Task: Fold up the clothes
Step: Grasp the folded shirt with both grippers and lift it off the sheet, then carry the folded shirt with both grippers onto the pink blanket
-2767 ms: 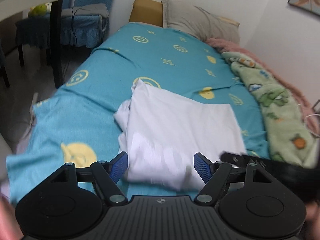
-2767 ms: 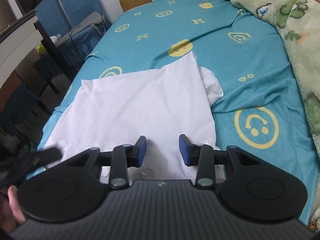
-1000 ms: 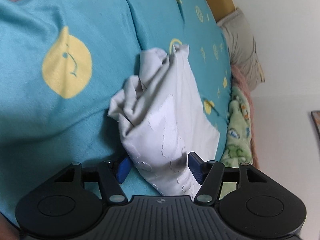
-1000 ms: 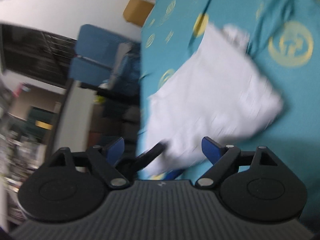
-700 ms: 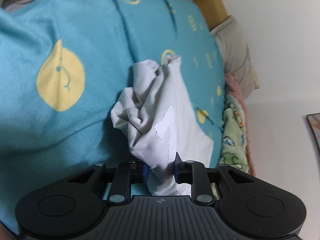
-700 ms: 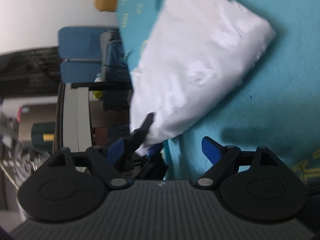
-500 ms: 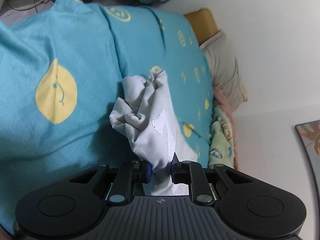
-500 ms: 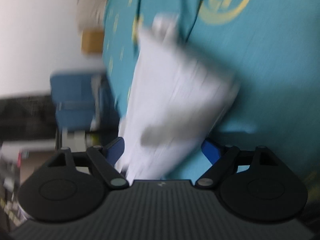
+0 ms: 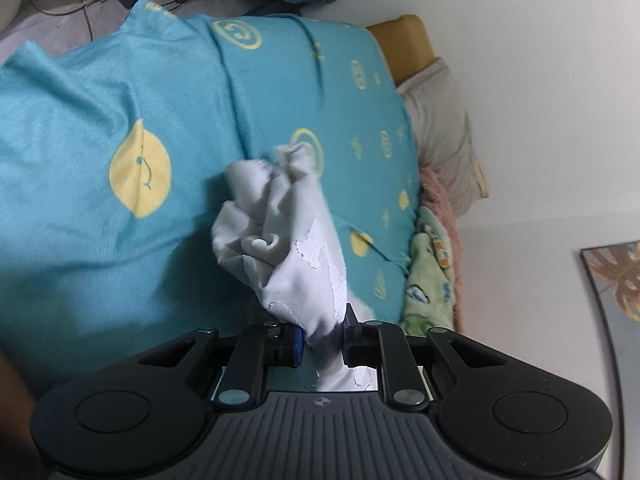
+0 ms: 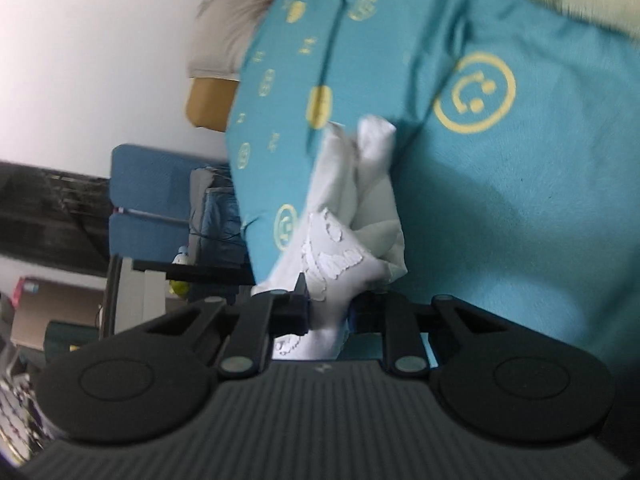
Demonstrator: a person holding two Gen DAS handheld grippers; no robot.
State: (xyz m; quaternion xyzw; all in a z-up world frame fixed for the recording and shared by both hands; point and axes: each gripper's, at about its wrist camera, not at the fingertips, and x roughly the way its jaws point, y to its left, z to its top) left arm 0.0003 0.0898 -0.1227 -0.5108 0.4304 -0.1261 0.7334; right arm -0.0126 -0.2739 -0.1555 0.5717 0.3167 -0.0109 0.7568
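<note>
A white garment [image 9: 288, 248] lies bunched on the teal bedsheet [image 9: 100, 220] with yellow smiley prints. In the left wrist view its near edge is drawn up off the bed, and my left gripper [image 9: 322, 338] is shut on that edge. In the right wrist view the same white garment [image 10: 352, 216] runs from a crumpled far end down between the fingers of my right gripper [image 10: 328, 312]. Its jaws are closing, with the cloth pinched between the pads. The bedsheet [image 10: 520, 200] fills the right side of that tilted view.
Beige pillows [image 9: 440, 136] and a yellow cushion [image 9: 404, 40] sit at the head of the bed. A green patterned blanket [image 9: 428, 276] lies along the wall side. Blue chairs [image 10: 148, 200] and a dark desk stand beside the bed. A framed picture [image 9: 612, 276] hangs on the wall.
Both grippers went from wide open to shut on the garment's near edge. The left one rose with the cloth, and the flat folded garment is now bunched and partly lifted.
</note>
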